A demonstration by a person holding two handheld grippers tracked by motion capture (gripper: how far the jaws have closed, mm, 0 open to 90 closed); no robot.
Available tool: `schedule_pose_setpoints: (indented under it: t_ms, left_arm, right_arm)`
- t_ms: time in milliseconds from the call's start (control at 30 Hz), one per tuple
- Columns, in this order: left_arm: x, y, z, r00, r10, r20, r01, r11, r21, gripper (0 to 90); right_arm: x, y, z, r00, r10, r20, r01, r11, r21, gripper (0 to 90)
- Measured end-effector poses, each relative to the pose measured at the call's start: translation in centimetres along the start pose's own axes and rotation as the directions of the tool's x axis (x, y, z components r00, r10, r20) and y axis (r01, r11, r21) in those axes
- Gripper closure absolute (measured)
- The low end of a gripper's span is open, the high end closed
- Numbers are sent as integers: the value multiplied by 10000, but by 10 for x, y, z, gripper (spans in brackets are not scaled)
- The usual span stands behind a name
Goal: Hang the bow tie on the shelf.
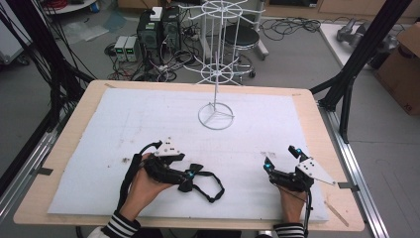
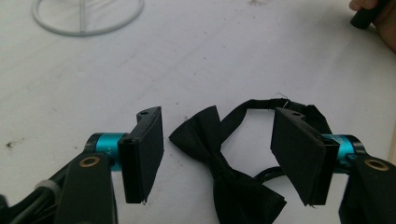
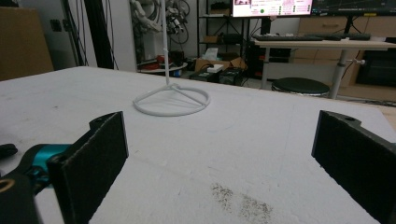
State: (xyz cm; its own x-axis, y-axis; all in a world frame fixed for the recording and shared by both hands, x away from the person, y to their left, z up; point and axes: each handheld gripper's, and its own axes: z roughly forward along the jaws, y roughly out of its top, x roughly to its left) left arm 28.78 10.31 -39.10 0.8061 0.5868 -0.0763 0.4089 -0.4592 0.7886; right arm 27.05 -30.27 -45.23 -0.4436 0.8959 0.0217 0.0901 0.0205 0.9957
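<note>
On the white foam sheet (image 1: 148,114) that covers the wooden table (image 1: 74,119) we see a black bow tie (image 1: 195,172) with its strap (image 1: 214,187) curled in a loop beside it. The left gripper (image 1: 187,179) is low over the bow tie, and in the left gripper view its jaws stand apart, one on each side of the bow tie (image 2: 219,154); we cannot tell for sure if the pads touch the cloth. The right gripper (image 1: 281,162) is well apart from it, near the right edge of the sheet, and its jaws are also wide apart with only bare foam between them. A white wire stand (image 1: 216,115) is upright farther back, near the middle of the sheet.
</note>
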Motion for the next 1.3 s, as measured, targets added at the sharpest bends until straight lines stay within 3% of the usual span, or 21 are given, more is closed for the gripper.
schedule_pose_setpoints:
  t_ms: [433,533,667,800,1067,1300]
  left_arm:
    - [-2,-2,14,9975,-655,-254,676,9934,930,390]
    - [-2,-2,16,9974,-693,-195,711,9907,1157,443]
    - [-4,-2,22,9963,-789,-342,833,9840,1574,467]
    - [-6,-2,28,9931,-941,-704,1074,9700,2182,467]
    - [-6,-2,36,9893,-1227,-790,1393,9555,2601,494]
    - [-6,-1,42,9892,-1171,-877,1375,9490,2837,506]
  right_arm:
    - [0,0,0,10000,0,5,0,10000,-34,26]
    - [0,0,0,10000,0,0,0,10000,-30,26]
    - [0,0,0,10000,44,3,-44,10000,-16,26]
    - [0,0,0,10000,36,7,-36,10000,-24,26]
    - [0,0,0,10000,69,2,-69,10000,-43,26]
    - [0,0,-1,10000,92,-4,-92,9999,-40,26]
